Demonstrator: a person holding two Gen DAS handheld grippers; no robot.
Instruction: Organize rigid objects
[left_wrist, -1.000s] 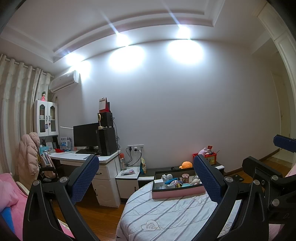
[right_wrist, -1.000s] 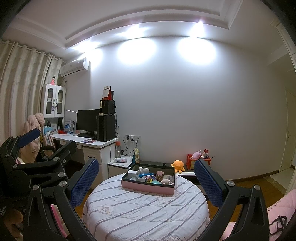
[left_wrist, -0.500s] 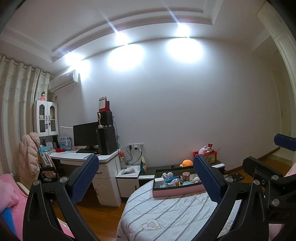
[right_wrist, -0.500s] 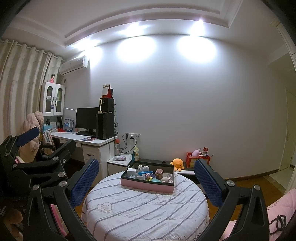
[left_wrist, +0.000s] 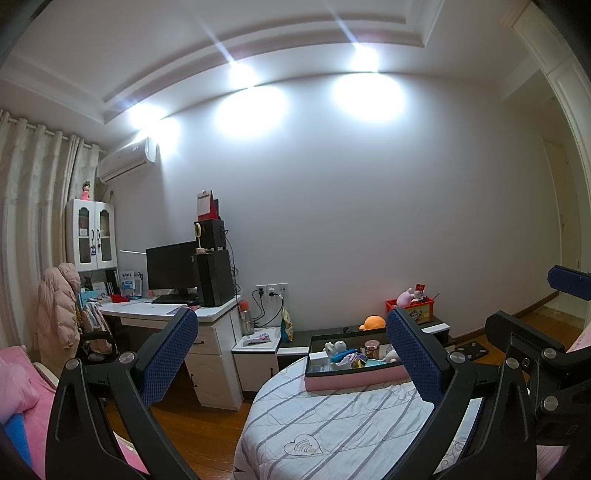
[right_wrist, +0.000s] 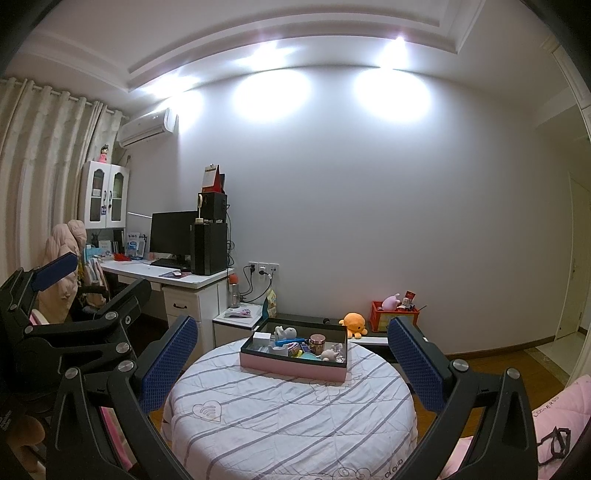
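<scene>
Hovering left gripper (left_wrist: 291, 356), right gripper (right_wrist: 291, 363), pink tray (right_wrist: 291, 363), no legible writing

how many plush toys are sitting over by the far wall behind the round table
2: an orange plush on the low black bench, and a pink plush in the red crate. Others may be hidden in the crate.

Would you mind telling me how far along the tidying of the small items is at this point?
Done: nothing visibly sorted; the small items are jumbled in the pink box on the round table. In hand: nothing; the left hand-held gripper and right hand-held gripper are both open and empty, short of the box. Left: essentially the whole job, starting with reaching the box.
</scene>
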